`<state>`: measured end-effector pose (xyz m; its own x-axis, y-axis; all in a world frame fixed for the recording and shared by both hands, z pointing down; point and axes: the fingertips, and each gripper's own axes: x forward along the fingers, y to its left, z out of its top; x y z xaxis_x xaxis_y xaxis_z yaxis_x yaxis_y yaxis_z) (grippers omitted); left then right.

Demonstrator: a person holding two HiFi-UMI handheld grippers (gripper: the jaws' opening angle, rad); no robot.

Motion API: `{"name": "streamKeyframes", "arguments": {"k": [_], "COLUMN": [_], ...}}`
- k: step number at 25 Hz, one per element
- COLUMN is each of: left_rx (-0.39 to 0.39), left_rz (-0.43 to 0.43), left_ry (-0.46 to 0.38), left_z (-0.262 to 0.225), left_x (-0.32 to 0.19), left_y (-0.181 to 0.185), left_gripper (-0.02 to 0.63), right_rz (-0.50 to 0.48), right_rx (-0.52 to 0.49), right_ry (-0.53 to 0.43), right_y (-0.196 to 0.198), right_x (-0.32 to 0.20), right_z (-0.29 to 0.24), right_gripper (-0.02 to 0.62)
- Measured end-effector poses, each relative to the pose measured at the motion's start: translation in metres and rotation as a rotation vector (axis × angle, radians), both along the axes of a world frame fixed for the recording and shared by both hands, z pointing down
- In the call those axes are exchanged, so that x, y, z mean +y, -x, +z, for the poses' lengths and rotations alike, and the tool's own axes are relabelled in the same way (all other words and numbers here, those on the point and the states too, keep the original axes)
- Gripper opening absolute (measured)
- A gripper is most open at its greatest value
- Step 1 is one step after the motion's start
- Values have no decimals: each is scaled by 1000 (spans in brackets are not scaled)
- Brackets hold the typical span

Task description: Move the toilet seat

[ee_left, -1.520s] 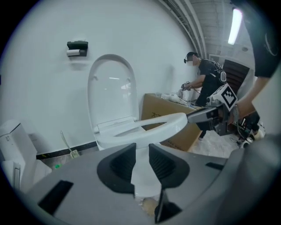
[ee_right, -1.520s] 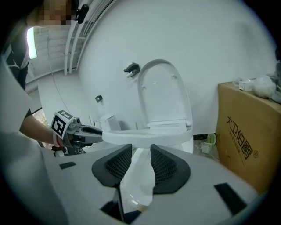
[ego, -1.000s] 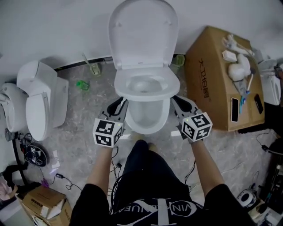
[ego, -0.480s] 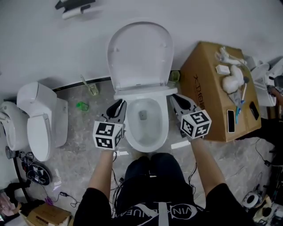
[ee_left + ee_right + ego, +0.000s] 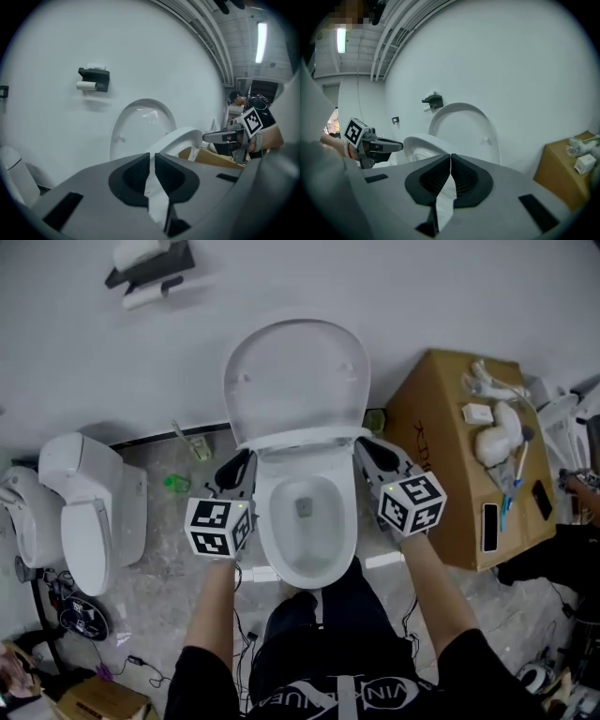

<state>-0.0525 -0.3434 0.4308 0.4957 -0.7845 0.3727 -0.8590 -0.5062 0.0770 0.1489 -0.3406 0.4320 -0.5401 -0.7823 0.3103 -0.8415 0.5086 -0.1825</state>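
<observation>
Seen from above, a person stands at a white toilet with a two-jaw gripper in each hand, one at each side of the toilet seat [image 5: 300, 439]. The seat is tilted partway up and spans the space between the two sets of jaws, above the open bowl [image 5: 305, 563]. The upright lid [image 5: 295, 381] stands beyond the jaws, against the wall.

The left gripper [image 5: 238, 467] has its tips at the seat's left edge. Its jaws are closing and nearly together, and a sliver of the white seat shows in the slit between them. The right gripper [image 5: 367, 449] sits at the seat's right edge with its jaws clenched tip to tip. The seat rim runs just beside them, not visibly between them.

A cardboard box [image 5: 441, 456] stands just outside the right jaws.
</observation>
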Motion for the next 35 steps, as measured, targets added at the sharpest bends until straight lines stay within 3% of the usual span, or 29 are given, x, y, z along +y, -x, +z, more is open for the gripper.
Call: {"name": "streamKeyframes", "arguments": {"k": [7, 20, 25, 28, 35], "left_rx": [16, 11, 7, 6, 35], "left_rz": [-86, -148, -162, -178, -195], "left_ry": [-18, -19, -17, -15, -7], "left_z": [-8, -11, -10, -9, -8], "left_x": [-44, -99, -107, -113, -127], "left_y": [0, 6, 5, 5, 7], "left_gripper": [35, 26, 26, 26, 26], "right_rz": [-65, -96, -149, -142, -90], "right_rx": [23, 29, 143, 85, 78], "right_ry": [-7, -11, -53, -52, -57], "right_y": [-1, 6, 24, 26, 8], "right_x": [-45, -102, -110, -113, -122], "right_z": [-8, -10, -5, -9, -12], "right_gripper": [11, 9, 9, 9, 9]}}
